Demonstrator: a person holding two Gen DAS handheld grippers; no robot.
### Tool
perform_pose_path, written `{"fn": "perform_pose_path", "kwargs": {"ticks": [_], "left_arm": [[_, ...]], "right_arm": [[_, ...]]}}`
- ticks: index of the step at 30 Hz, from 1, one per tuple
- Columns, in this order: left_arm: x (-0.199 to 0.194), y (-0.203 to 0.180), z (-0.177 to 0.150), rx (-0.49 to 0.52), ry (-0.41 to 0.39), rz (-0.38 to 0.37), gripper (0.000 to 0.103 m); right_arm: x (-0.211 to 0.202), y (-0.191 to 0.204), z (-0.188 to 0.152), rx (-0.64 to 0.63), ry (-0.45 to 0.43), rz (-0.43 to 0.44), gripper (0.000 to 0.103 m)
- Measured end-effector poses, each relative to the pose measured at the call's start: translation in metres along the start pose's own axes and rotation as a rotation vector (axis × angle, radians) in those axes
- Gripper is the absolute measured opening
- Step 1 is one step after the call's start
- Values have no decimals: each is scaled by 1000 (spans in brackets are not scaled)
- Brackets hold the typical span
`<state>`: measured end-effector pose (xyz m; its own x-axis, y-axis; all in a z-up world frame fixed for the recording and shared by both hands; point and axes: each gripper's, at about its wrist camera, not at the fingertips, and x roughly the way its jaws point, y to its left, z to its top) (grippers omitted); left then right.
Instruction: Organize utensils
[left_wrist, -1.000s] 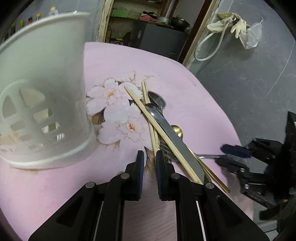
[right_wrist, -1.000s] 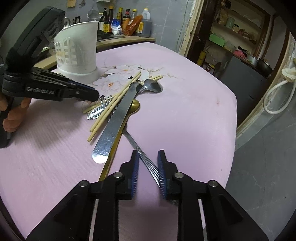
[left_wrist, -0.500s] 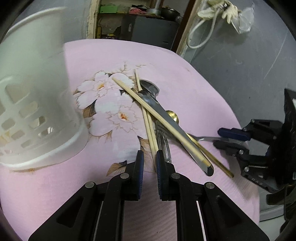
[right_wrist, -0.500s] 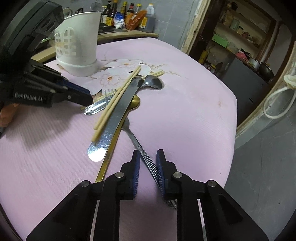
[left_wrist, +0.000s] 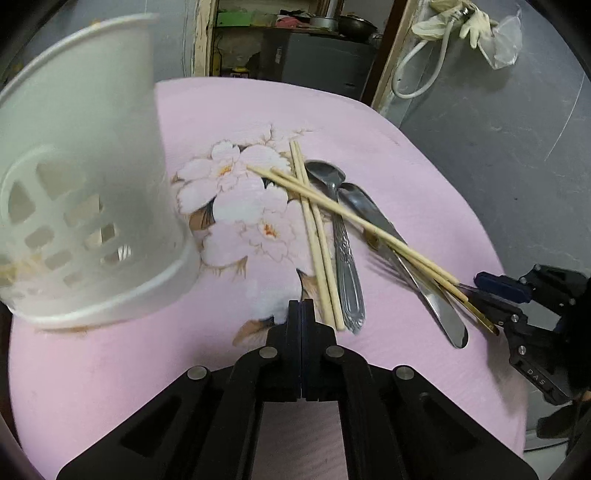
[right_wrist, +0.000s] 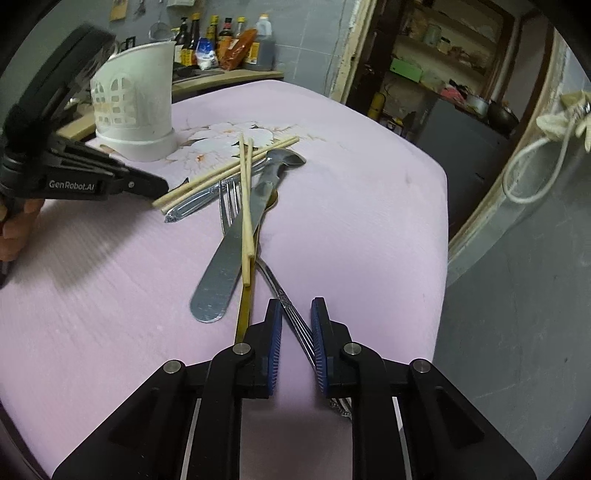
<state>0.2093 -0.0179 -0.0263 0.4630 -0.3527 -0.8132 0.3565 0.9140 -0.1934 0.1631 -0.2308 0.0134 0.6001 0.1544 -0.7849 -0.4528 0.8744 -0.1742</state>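
Observation:
A pile of utensils lies on the pink flowered tablecloth (left_wrist: 110, 369): two pairs of chopsticks (left_wrist: 317, 251), a knife (right_wrist: 229, 258), a patterned spoon (left_wrist: 345, 266), a gold-handled piece (right_wrist: 244, 310) and a fork (right_wrist: 227, 199). The white slotted holder (left_wrist: 85, 206) stands at the left. My left gripper (left_wrist: 301, 306) is shut and empty, its tips just short of the near chopstick ends. My right gripper (right_wrist: 297, 321) has its pads closed on the fork's handle (right_wrist: 291, 314) at the table's near edge. In the right wrist view the left gripper (right_wrist: 160, 186) touches the chopstick ends.
The table edge drops to grey floor on the right (right_wrist: 498, 332). Bottles (right_wrist: 229, 40) stand on a counter behind the holder (right_wrist: 136, 110). A hose and gloves (left_wrist: 443, 33) hang on the wall. A person's hand (right_wrist: 14, 229) holds the left gripper.
The left jaws have closed from a narrow gap to fully together. The right jaws have narrowed onto the fork handle. The knife and one chopstick pair have swung round within the pile.

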Motion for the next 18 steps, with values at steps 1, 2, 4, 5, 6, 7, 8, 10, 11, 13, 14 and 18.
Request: {"fn": "perform_pose_path", "kwargs": {"ticks": [1, 2, 4, 5, 6, 7, 8, 10, 11, 13, 14, 18], "left_arm": [[-2, 2, -1, -10, 3, -11, 0], [-5, 3, -3, -19, 6, -20, 0], [-10, 5, -7, -29, 8, -34, 0], [-12, 5, -7, -30, 6, -40, 0], [-13, 5, -8, -28, 3, -46, 0], [-15, 5, -8, -26, 4, -56, 0], [-16, 4, -7, -27, 8, -74, 0], [-18, 4, -8, -36, -1, -88, 0], [-19, 4, -9, -37, -10, -94, 0], [-22, 6, -11, -42, -14, -108, 0], [-21, 7, -12, -45, -12, -112, 0], [-17, 6, -10, -47, 6, -116, 0]], "right_arm": [[-1, -2, -1, 15, 1, 11, 13], [-2, -3, -2, 29, 3, 24, 12], [-6, -3, -5, 43, 10, 37, 11], [-7, -3, -6, 50, 14, 45, 11], [-9, -2, -6, 58, 19, 54, 10], [-10, 0, -8, 64, 22, 61, 10], [-12, 2, -9, 70, 26, 69, 9], [-14, 7, -15, 79, 34, 87, 8], [-16, 11, -18, 80, 37, 94, 7], [-20, 16, -24, 86, 36, 105, 6], [-22, 18, -27, 93, 36, 117, 6], [-28, 20, -33, 111, 31, 153, 7]]}}
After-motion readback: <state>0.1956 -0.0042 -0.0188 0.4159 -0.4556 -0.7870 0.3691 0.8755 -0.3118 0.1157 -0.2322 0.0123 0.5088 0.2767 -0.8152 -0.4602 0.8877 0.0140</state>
